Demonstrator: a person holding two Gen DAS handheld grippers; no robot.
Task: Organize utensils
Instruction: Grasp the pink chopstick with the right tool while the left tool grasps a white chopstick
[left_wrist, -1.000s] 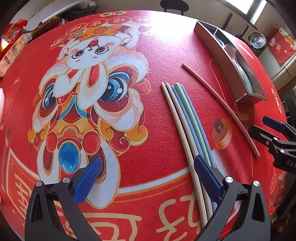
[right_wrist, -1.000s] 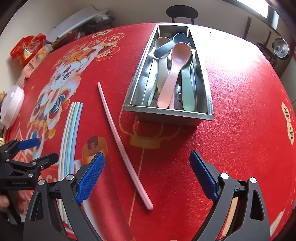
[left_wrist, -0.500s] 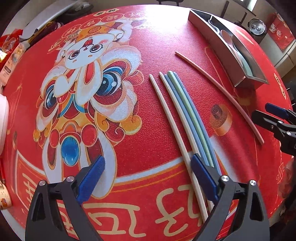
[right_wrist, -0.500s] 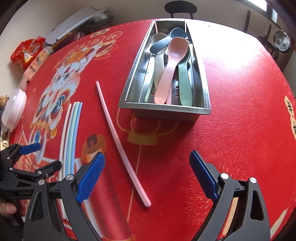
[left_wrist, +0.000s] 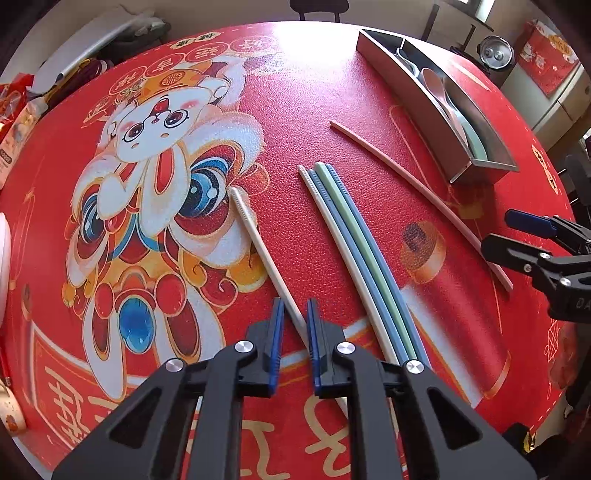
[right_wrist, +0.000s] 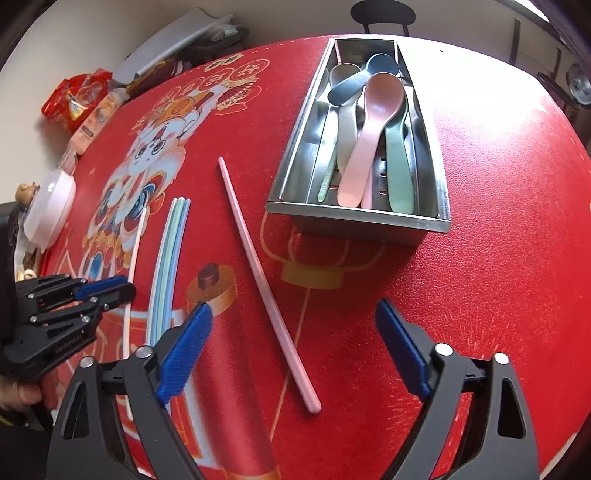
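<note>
Left wrist view: the left gripper (left_wrist: 295, 325) has its blue pads clenched on the near end of a white chopstick (left_wrist: 258, 243), which angles away over the red tablecloth (left_wrist: 303, 103). Just to its right lie four chopsticks (left_wrist: 354, 243) side by side, then a lone pink chopstick (left_wrist: 413, 184) and a metal tray (left_wrist: 417, 114).

Right wrist view: the right gripper (right_wrist: 291, 343) hangs with fingers spread wide, grasping nothing, above the pink chopstick (right_wrist: 258, 266). The tray (right_wrist: 354, 216) holds spoons (right_wrist: 365, 140)

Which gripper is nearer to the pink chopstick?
Right. The right gripper hangs open with the pink chopstick between its fingers; the left gripper sits farther off, closed on a cream chopstick.
</note>
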